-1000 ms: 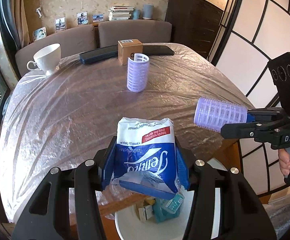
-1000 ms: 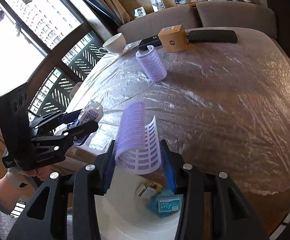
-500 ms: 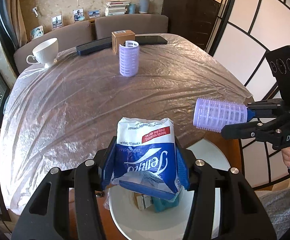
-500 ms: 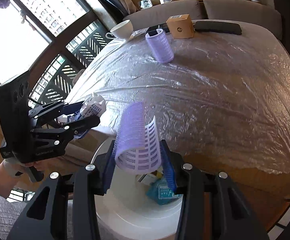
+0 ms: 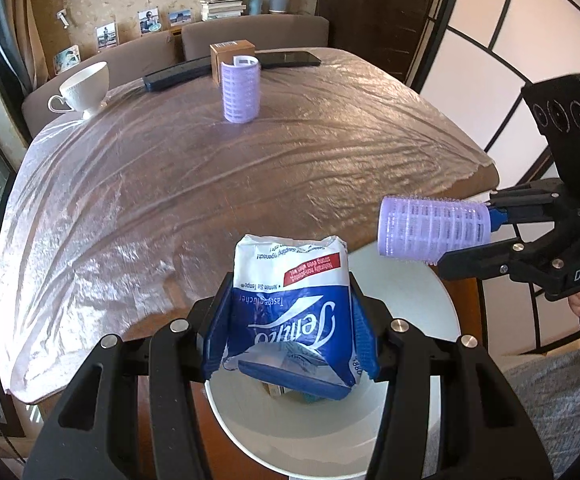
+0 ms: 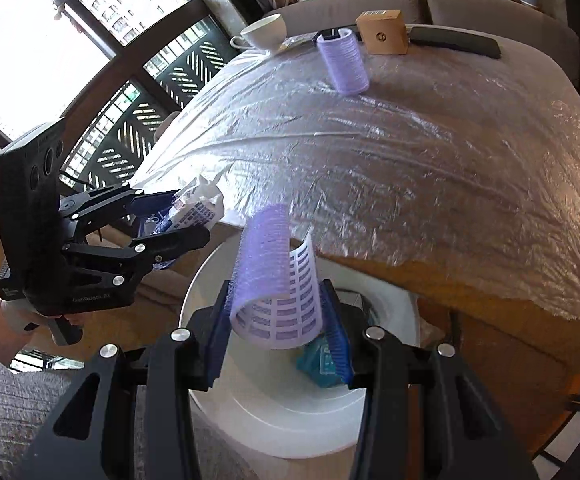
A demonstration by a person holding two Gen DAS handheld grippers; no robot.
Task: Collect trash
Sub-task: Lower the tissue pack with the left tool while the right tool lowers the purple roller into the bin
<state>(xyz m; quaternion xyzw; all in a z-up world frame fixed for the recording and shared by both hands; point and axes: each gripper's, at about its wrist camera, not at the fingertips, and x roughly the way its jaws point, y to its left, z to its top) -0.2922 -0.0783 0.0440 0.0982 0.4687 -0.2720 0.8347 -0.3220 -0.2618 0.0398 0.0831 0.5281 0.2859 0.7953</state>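
Observation:
My left gripper (image 5: pixel 290 332) is shut on a blue and white Tempo tissue pack (image 5: pixel 290 304) and holds it over the white trash bin (image 5: pixel 422 304). The pack also shows in the right wrist view (image 6: pixel 198 210). My right gripper (image 6: pixel 278 316) is shut on a purple hair roller (image 6: pixel 274 280), also over the bin (image 6: pixel 266 412). The roller shows in the left wrist view (image 5: pixel 430 226). Some trash (image 6: pixel 322 364) lies inside the bin. A second purple roller (image 5: pixel 240 90) stands upright on the table.
The table (image 5: pixel 170 184) has a clear plastic cover. At its far side are a white cup (image 5: pixel 86 88), a brown box (image 5: pixel 232 54) and two dark flat devices (image 5: pixel 290 58). Chairs stand behind it, a dark cabinet and a paper screen to the right.
Both grippers have pulled back from the table edge with their loads and now hang over the bin. More of the bin's rim is in view.

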